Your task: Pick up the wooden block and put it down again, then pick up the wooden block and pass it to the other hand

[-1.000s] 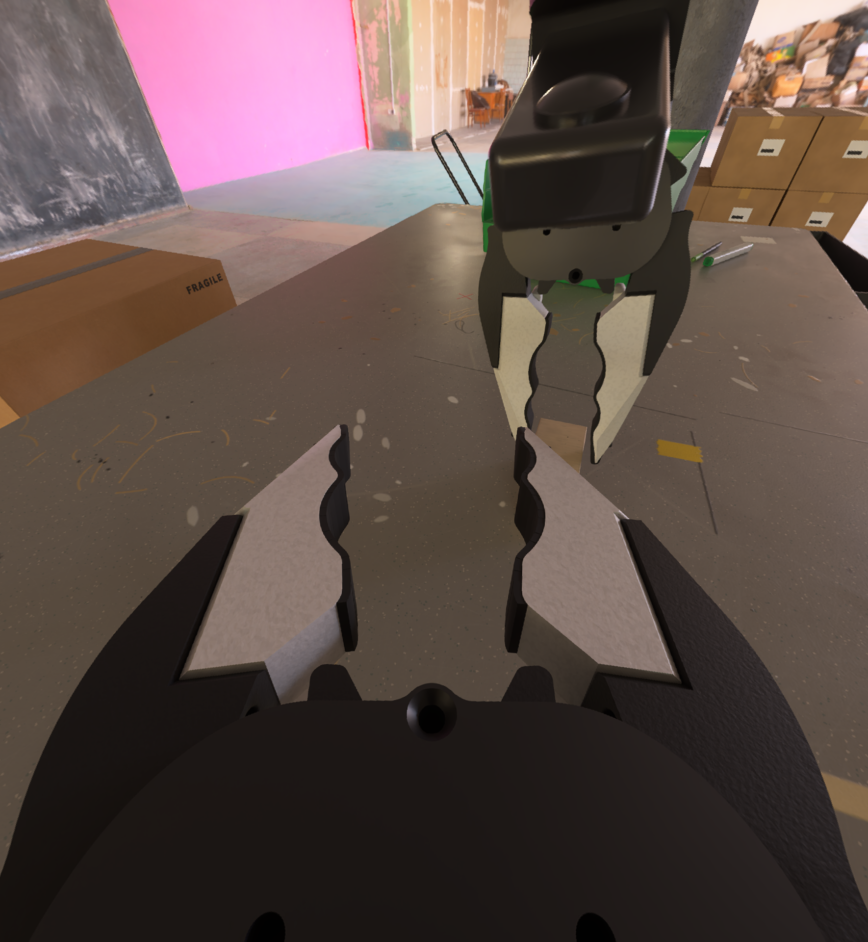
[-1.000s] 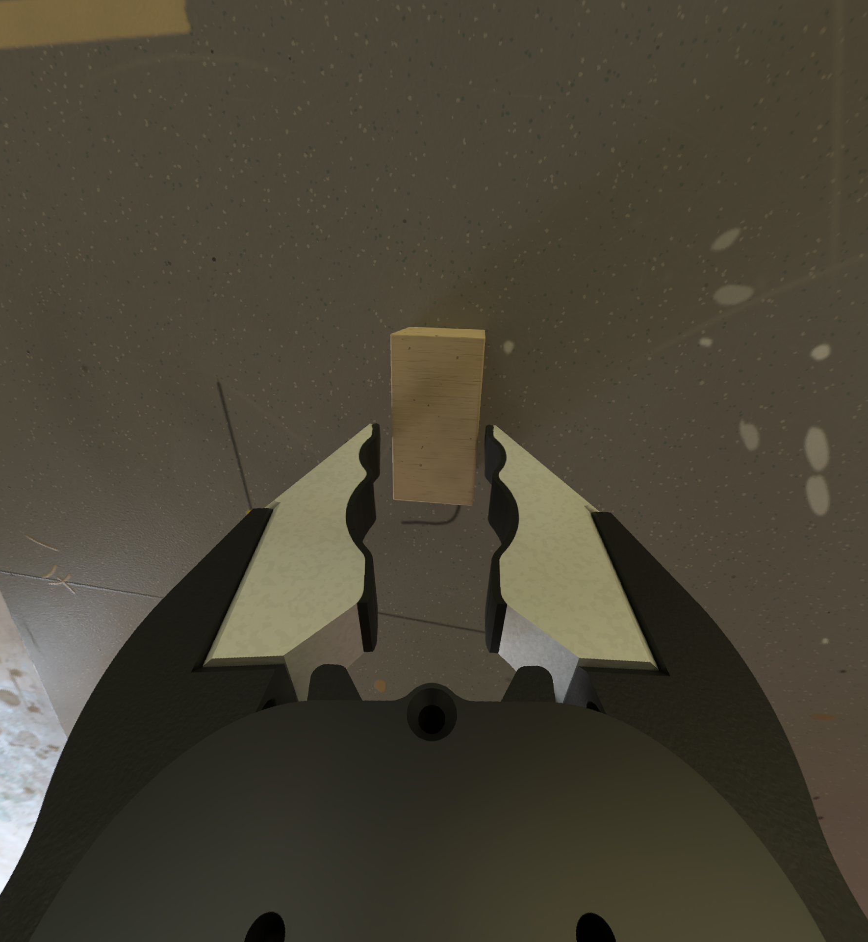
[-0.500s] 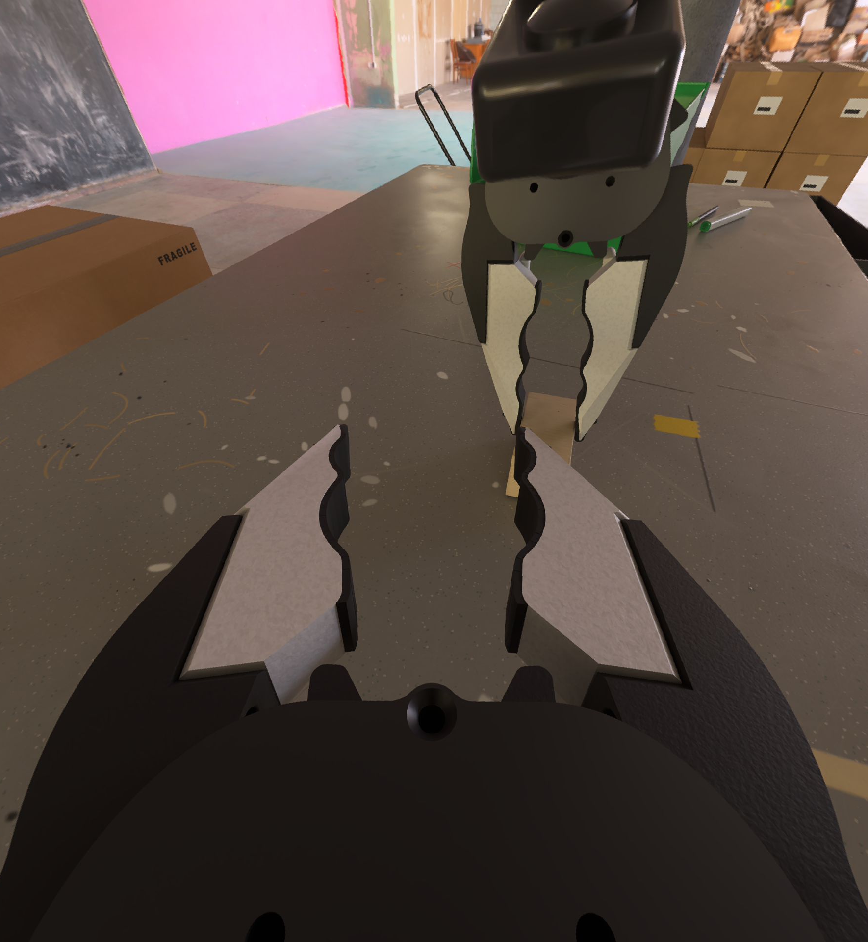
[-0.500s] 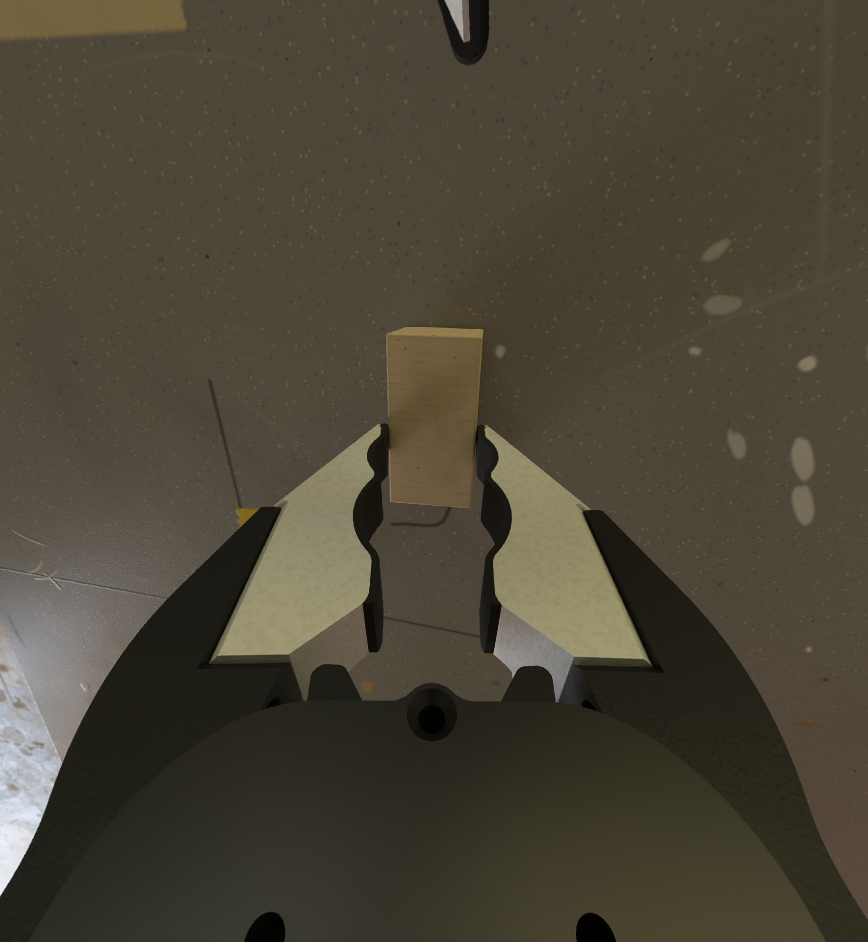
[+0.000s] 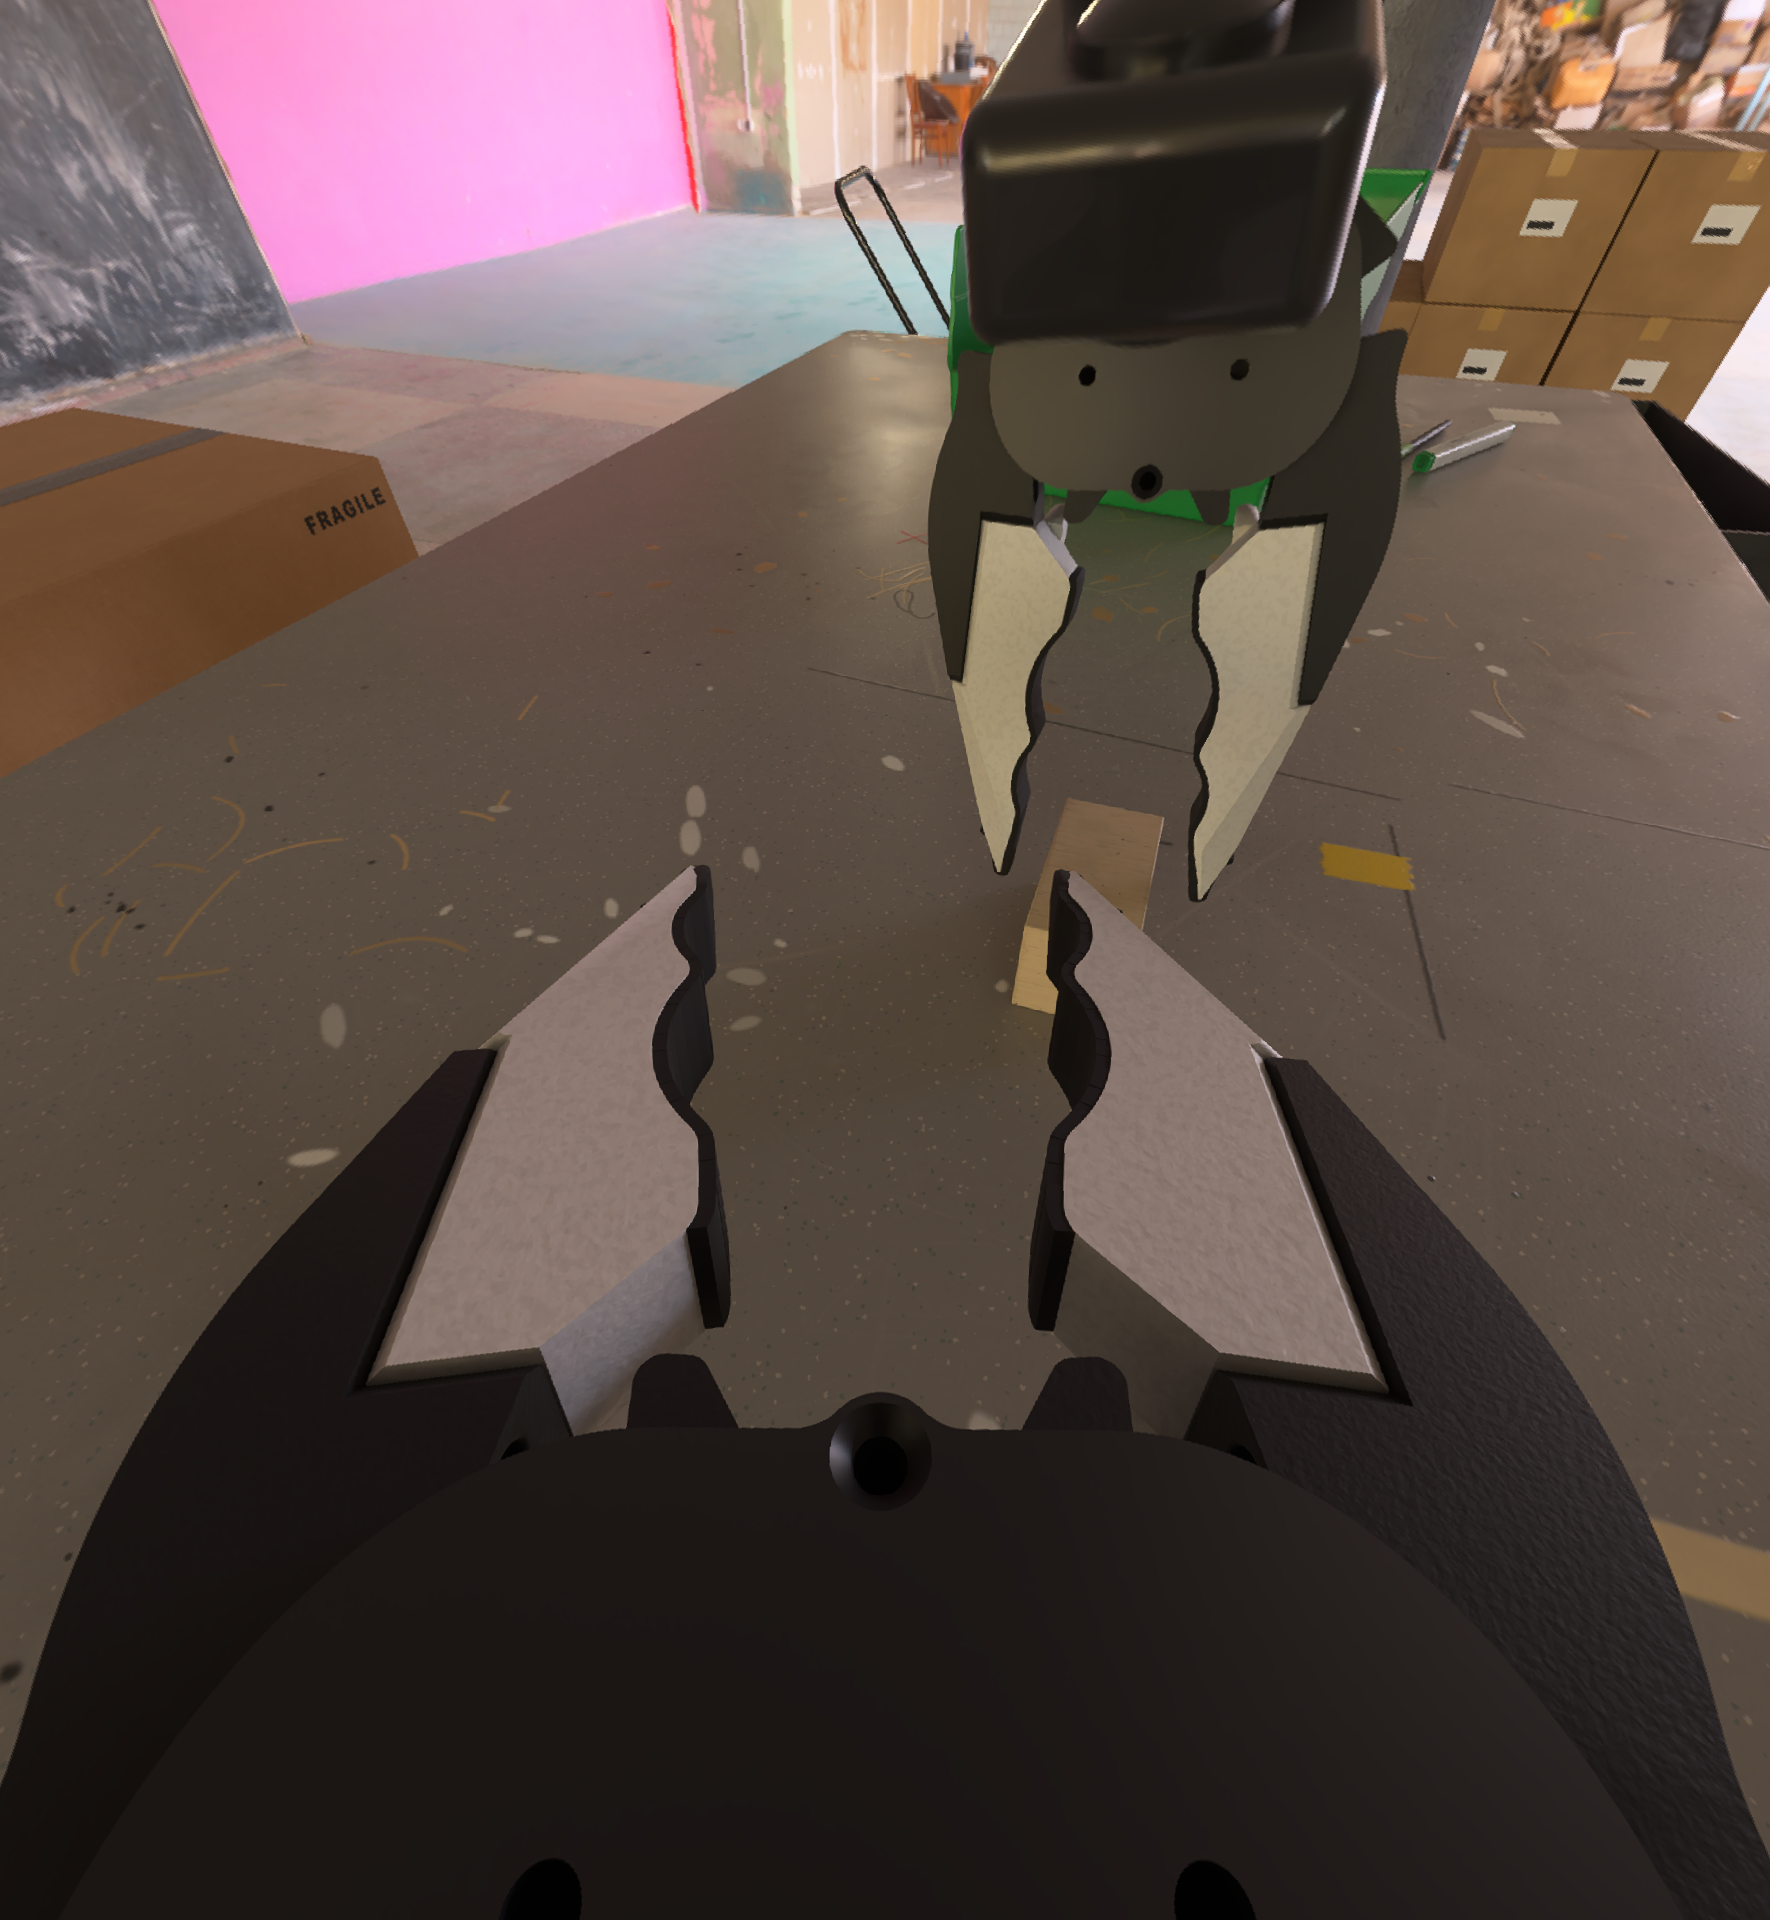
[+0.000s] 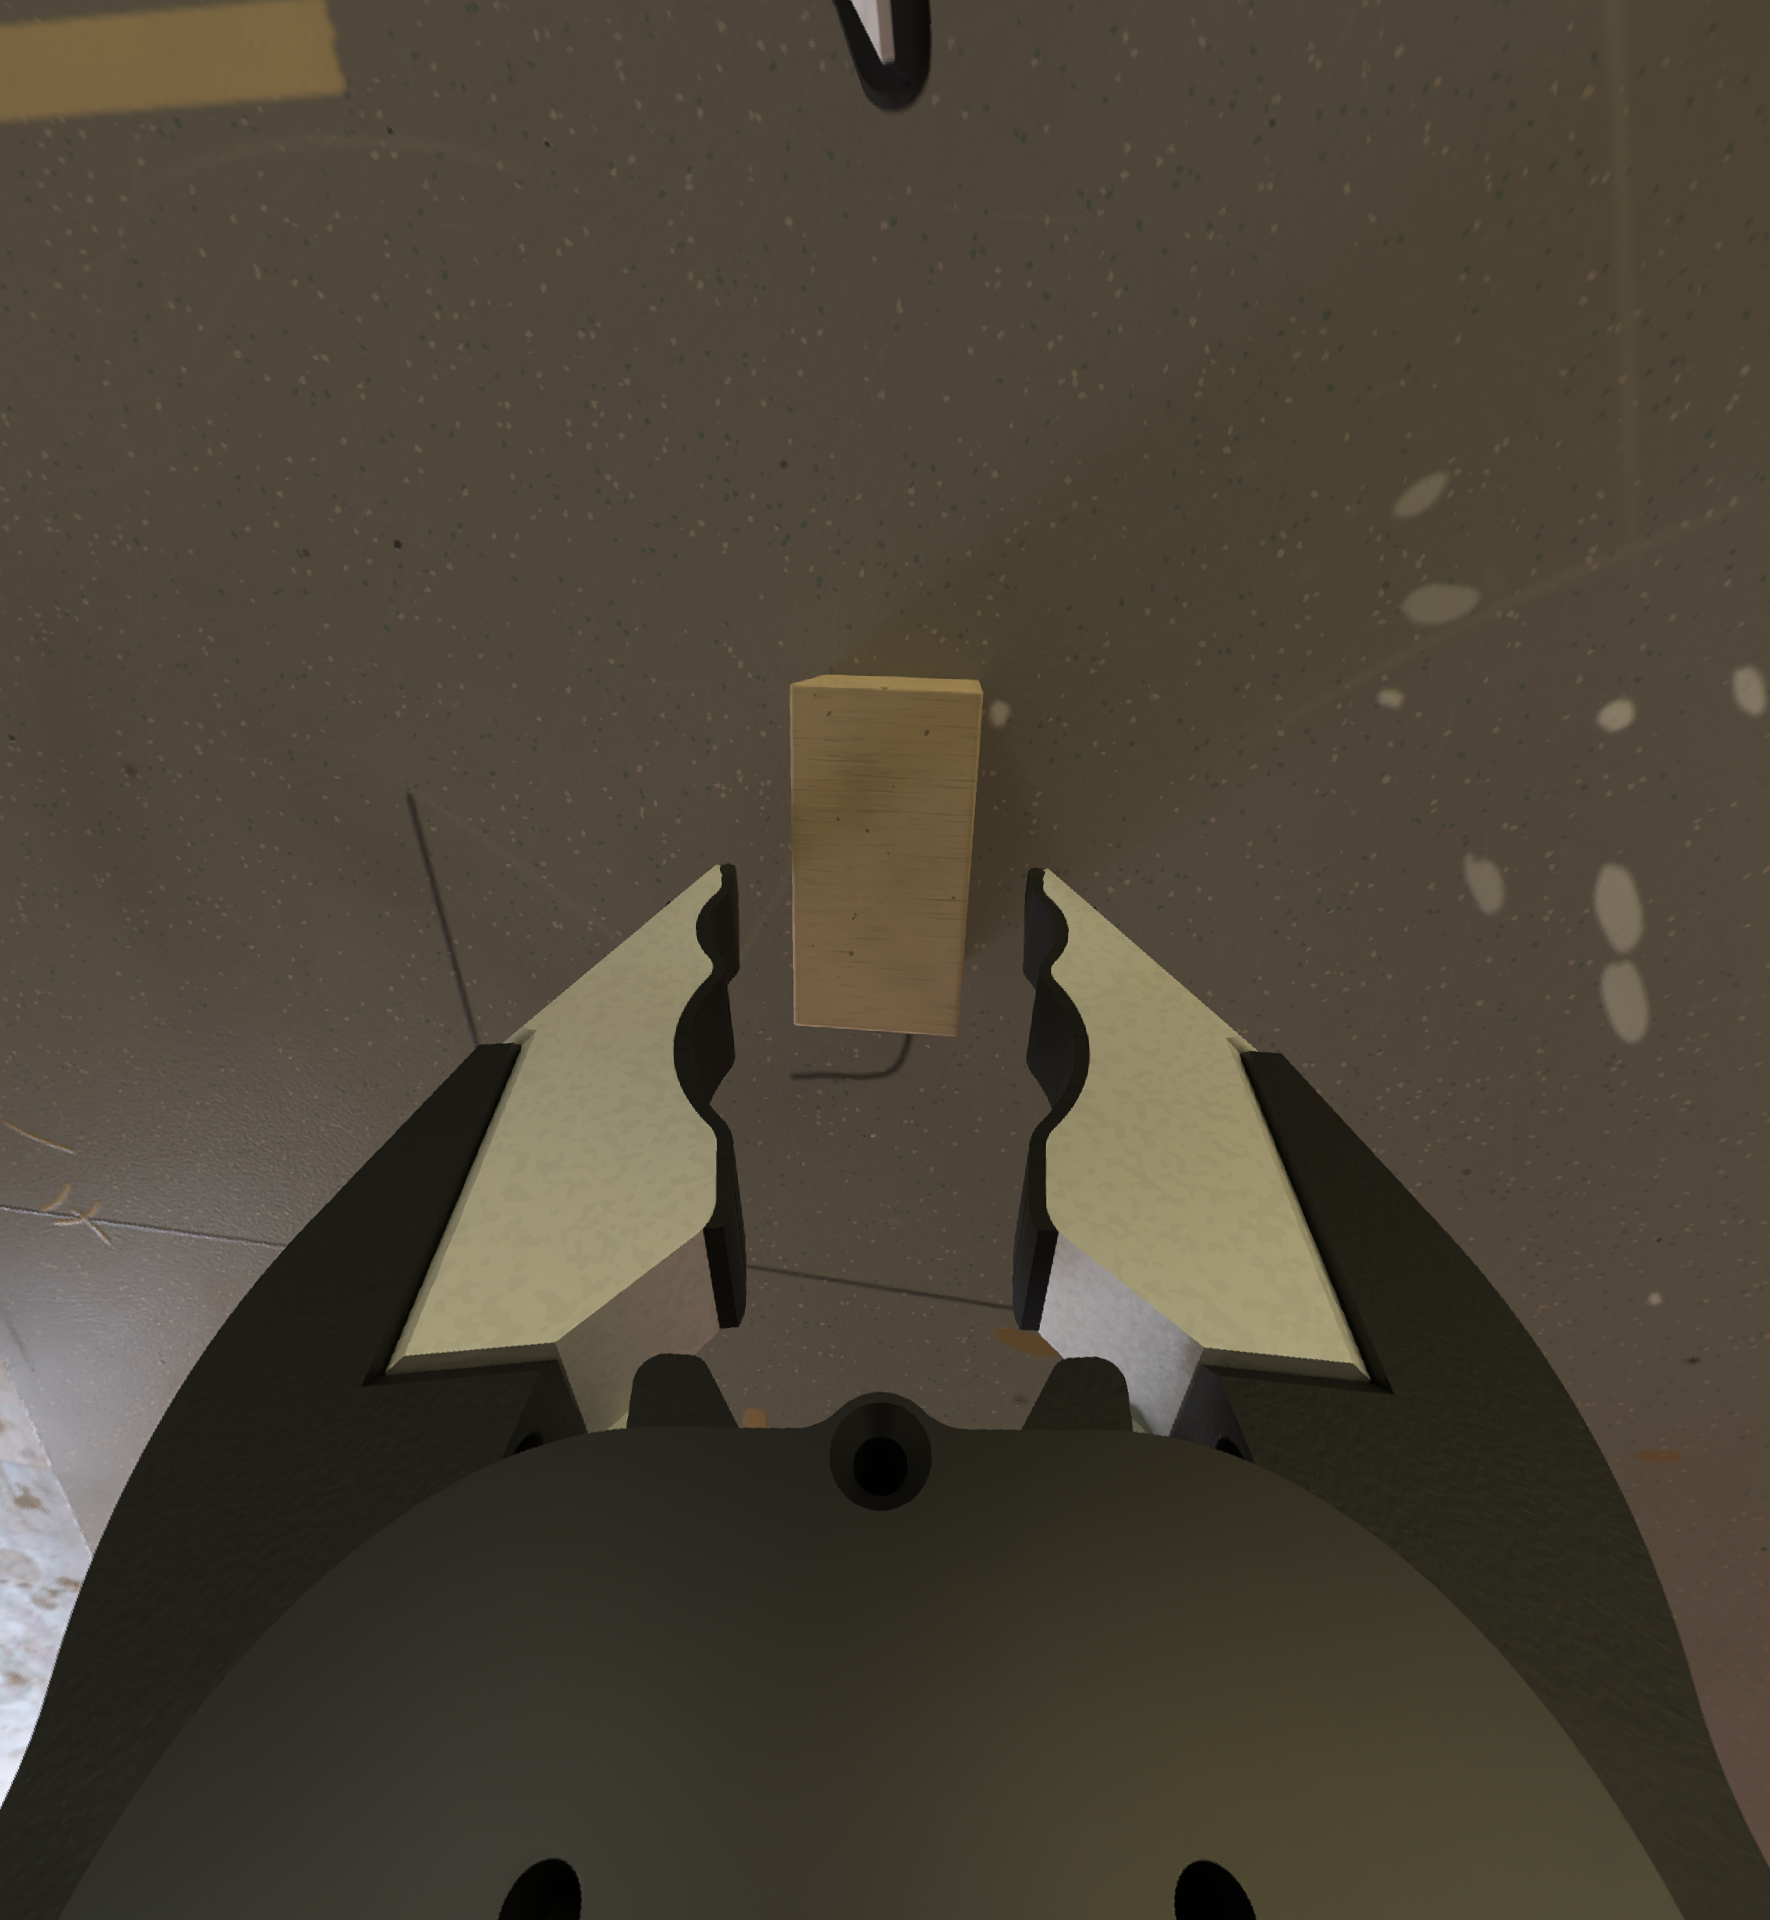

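Right wrist view: right gripper points straight down over the wooden block, fingers spread wider than the block, a clear gap on each side, nothing gripped.
Left wrist view: left gripper sits low and near, fingers wide apart and empty; right gripper hangs beyond it, tips on either side of the block and, by the look of it, just above its top.
Block position: wooden block lies flat on the grey tabletop, long axis running near to far; its near end is partly hidden behind the left gripper's right finger.
Contact: none seen between either gripper and the block.
Tabletop surroundings: yellow tape patch to the right of the block; pens at the far right; green container at the far edge behind the right gripper; white paint flecks to the left.
Off the tabletop: cardboard box on the floor at left; stacked cartons far right.
Progress, judged: block rests on the tabletop, unheld; whether the first lift-and-set-down is complete cannot be settled from this moment alone.
Outstanding, judged: at least one grasp and lift, then the handover to the left gripper, which is already open and aimed toward the block.
Risk, judged: the left gripper's right finger is close to the block's near end and could nudge it.
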### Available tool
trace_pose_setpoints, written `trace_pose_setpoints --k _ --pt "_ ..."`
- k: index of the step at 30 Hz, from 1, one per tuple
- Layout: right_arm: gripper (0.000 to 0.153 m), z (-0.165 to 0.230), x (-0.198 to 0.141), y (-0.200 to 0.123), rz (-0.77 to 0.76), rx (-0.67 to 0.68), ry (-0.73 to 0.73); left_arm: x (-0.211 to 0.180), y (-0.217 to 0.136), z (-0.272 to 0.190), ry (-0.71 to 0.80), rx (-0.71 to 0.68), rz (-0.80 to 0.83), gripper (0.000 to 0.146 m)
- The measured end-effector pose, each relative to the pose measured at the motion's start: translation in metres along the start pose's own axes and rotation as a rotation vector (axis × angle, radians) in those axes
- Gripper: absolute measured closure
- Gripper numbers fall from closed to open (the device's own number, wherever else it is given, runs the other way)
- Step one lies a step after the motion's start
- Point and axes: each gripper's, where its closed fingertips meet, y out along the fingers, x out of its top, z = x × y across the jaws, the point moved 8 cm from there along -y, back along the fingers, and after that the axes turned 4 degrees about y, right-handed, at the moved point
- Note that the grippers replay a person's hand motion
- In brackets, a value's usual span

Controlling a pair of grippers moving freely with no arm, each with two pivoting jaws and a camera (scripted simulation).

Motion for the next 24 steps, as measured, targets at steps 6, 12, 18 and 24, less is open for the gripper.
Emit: trace_pose_setpoints --k 6,12,18,24 --pt "0.069 0.003 0.002 -0.017 -0.079 -0.067 -0.056 0.000 0.000 0.000 -0.001 -0.006 0.005 0.081" --pt "0.045 0.010 -0.023 -0.016 -0.428 -0.148 -0.077 0.003 -0.004 0.001 -0.004 -0.001 -0.020 0.081" --pt "0.055 0.009 -0.032 0.004 -0.473 -0.119 -0.038 0.002 -0.002 -0.001 -0.002 -0.010 -0.012 0.082" --pt "0.082 0.007 -0.033 0.015 -0.497 -0.108 0.007 0.002 -0.002 0.001 -0.008 -0.007 -0.013 0.082"
